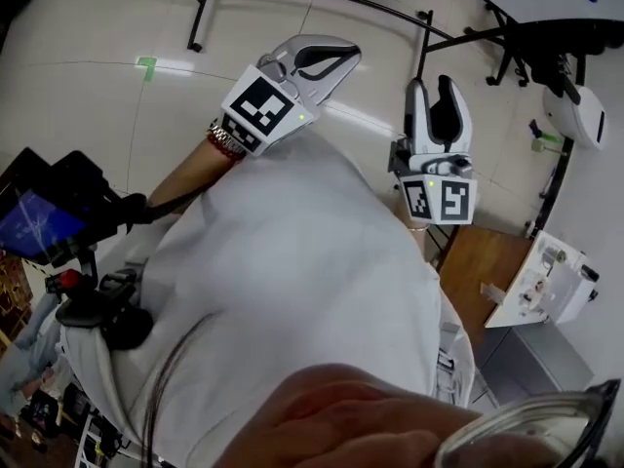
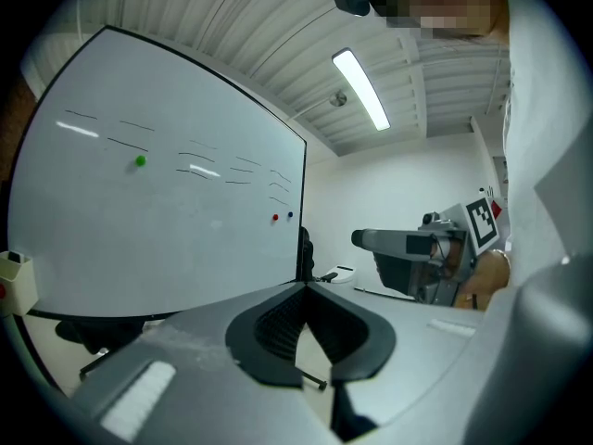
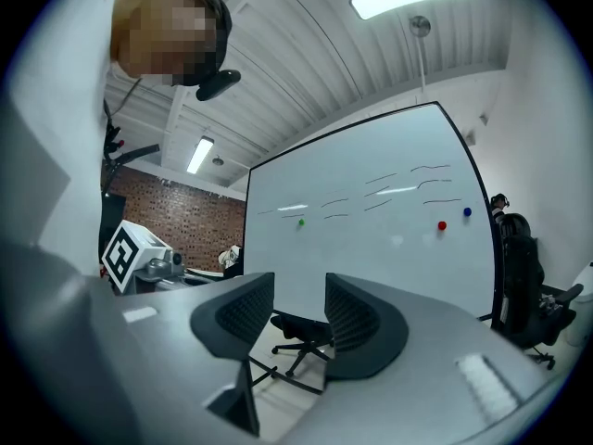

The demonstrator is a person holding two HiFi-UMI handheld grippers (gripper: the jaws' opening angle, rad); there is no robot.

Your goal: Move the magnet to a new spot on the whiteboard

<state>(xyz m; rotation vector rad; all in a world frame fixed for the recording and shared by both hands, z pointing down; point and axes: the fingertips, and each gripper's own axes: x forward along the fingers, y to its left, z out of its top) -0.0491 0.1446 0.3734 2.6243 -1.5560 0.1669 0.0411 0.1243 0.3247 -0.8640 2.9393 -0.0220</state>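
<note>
The whiteboard [image 3: 371,239] stands well ahead of both grippers and carries three small round magnets: green [image 3: 300,222], red [image 3: 442,225] and blue [image 3: 467,212]. The left gripper view shows the same board [image 2: 167,230] with the green magnet [image 2: 140,161] to the left and the red magnet [image 2: 275,218] near its right edge. My left gripper [image 1: 349,58] is shut with nothing between its pads. My right gripper [image 1: 434,86] is open and empty, and the board shows through its gap [image 3: 298,299]. Neither gripper is near a magnet.
An office chair [image 3: 301,327] stands on the floor before the board, and another chair [image 3: 523,267] is by its right edge. A wooden table [image 1: 487,261] with a white device [image 1: 546,281] lies at my right. A black camera rig [image 1: 78,222] is at my left.
</note>
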